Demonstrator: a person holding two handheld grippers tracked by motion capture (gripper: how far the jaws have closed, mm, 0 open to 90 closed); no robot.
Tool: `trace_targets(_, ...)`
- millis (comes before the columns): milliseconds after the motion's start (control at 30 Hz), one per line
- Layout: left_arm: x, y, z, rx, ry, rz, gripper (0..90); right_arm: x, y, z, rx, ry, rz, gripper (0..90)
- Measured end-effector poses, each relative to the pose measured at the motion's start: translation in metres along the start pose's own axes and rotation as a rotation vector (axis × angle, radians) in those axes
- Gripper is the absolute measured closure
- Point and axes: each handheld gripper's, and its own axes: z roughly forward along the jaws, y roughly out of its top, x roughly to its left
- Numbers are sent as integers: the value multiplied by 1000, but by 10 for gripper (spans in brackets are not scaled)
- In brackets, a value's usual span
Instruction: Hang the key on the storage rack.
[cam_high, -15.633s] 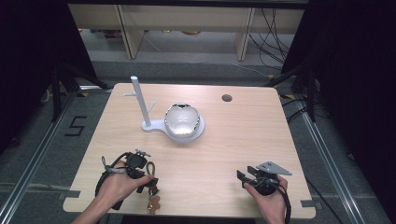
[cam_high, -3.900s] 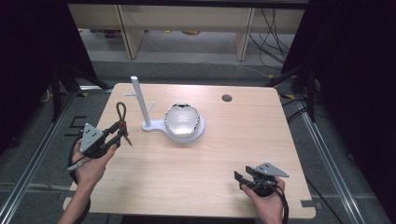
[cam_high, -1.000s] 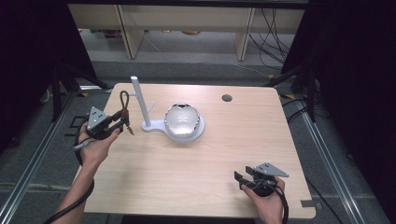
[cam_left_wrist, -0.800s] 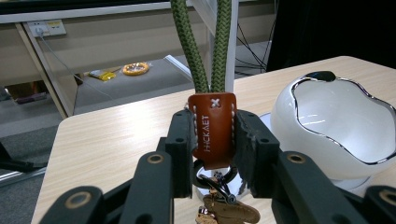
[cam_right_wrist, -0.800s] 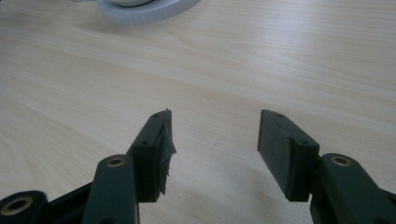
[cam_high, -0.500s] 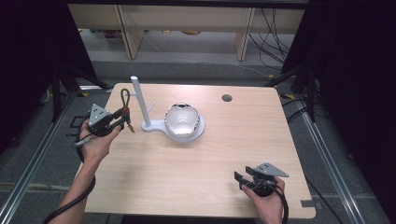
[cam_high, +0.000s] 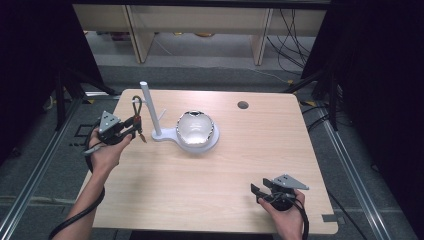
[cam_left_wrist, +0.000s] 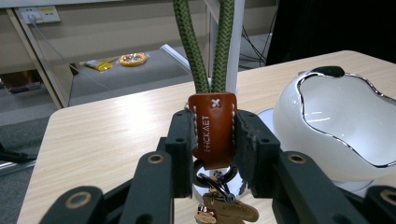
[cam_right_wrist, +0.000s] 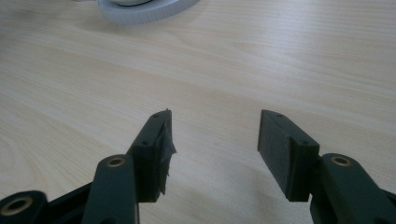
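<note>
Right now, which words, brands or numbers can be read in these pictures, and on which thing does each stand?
"HICKAET", as far as it can be read: stamped lengthwise on the brown leather tab of the keychain, clamped in the left tool.
No other text is readable on the white bowl, the white post or the table.

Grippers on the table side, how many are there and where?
2. The left gripper is near the white post, shut on a keychain. The right gripper is open at the table's near right corner.
</note>
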Motion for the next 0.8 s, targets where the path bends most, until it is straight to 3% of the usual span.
trace_targets(167,-2,-1,5,10,0,0,673,1,0,-1,5,8,15,460)
trace_targets(233,-3,-2,7,19,-1,7,672,0,0,1,-17,22,17,460)
trace_targets(367,-4,-2,10,26,-1,13,671,1,0,-1,6,8,15,460)
trace_targets(567,-6,-3,14,33,0,16,669,0,0,1,-17,22,17,460)
trace_targets(800,-7,-5,19,39,2,19,666,1,1,-1,5,9,14,460)
